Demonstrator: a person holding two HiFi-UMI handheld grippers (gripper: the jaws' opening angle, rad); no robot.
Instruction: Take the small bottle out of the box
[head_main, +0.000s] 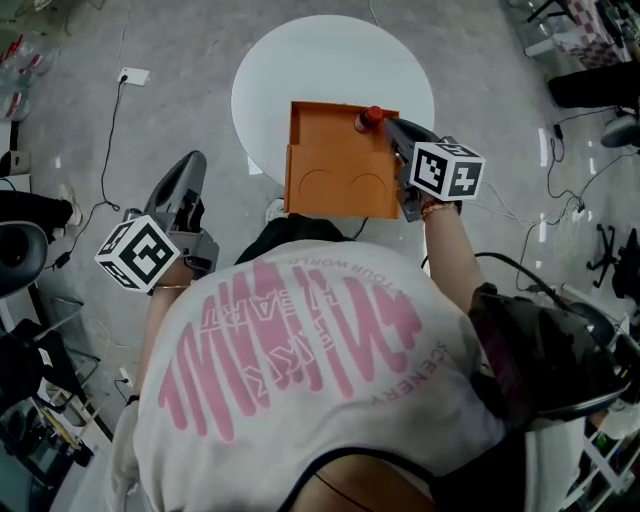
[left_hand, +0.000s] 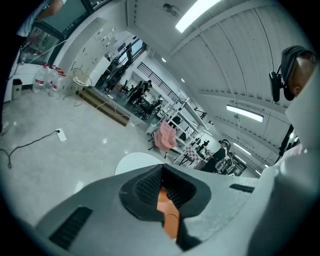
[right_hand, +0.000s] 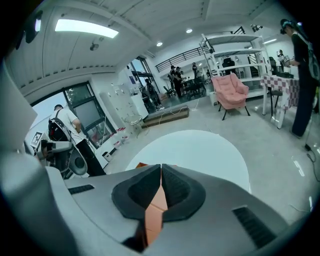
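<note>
Small red bottle (head_main: 368, 118) at far right corner of flat orange box (head_main: 330, 170) on round white table (head_main: 270, 70), just beyond right gripper (head_main: 390, 128), fingers pressed together, empty; left gripper (head_main: 190, 165), likewise closed, well apart.

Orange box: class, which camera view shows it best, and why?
The head view: it shows the whole orange box from above, open-topped, on the white table. The left gripper view and the right gripper view each show only a thin orange sliver of it.

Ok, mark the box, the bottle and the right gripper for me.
box (head_main: 330, 150), head view, bare orange floor
bottle (head_main: 368, 118), head view, red top
right gripper (head_main: 390, 127), head view, shut tips
</note>
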